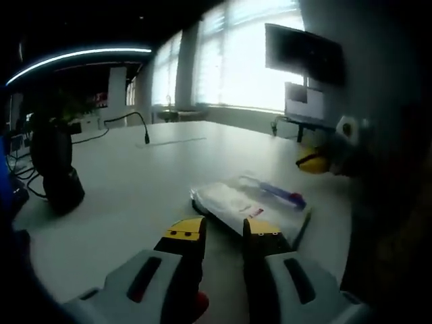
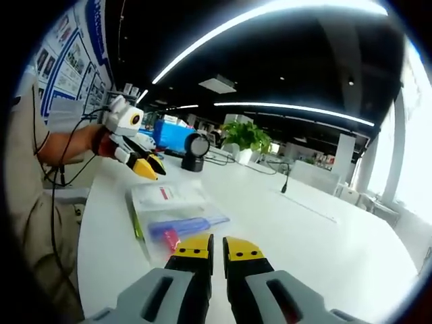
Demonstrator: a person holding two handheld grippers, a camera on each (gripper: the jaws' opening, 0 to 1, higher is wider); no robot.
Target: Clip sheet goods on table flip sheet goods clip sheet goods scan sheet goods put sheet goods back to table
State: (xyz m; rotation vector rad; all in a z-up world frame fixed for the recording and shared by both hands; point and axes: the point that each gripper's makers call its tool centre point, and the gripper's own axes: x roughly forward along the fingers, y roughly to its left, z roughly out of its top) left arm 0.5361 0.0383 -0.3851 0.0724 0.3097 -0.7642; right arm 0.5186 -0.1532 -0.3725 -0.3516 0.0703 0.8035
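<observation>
While both views look down onto the same white surface (image 1: 135, 175), each shows a different side of the room. The left gripper view faces bright windows (image 1: 236, 54), a dark wall monitor (image 1: 304, 50) and a thin microphone stalk (image 1: 138, 125) standing on the surface. The right gripper view faces the room interior: ceiling light strips (image 2: 270, 20), a green plant (image 2: 246, 135), a blue box (image 2: 172, 135) and wall posters (image 2: 74, 54).

Sheet goods (image 1: 250, 202): a flat clear packet with a white card and a blue item with a red end inside, lying flat on the surface. In the left gripper view it sits just ahead of the left tool (image 1: 225, 233), whose yellow-tipped jaws stand a little apart with nothing between them; the right-hand jaw tip looks to be at the packet's near edge, contact not certain. In the right gripper view the same sheet goods (image 2: 172, 212) lie just ahead and left of the right tool (image 2: 217, 248), whose jaws are nearly together, a narrow gap only, gripping nothing.

The right gripper view also shows the left tool (image 2: 145, 165) from outside, held by a person's hand (image 2: 101, 143), tips pointing down over the surface beyond the packet. The left gripper view shows the right tool (image 1: 314, 160) at the right edge, partly blurred.

A black round-headed device (image 1: 57, 169) stands on the surface at left, clear of the packet; the same device (image 2: 196, 152) appears beyond the packet in the right gripper view. Cables (image 1: 20, 179) trail beside it.
</observation>
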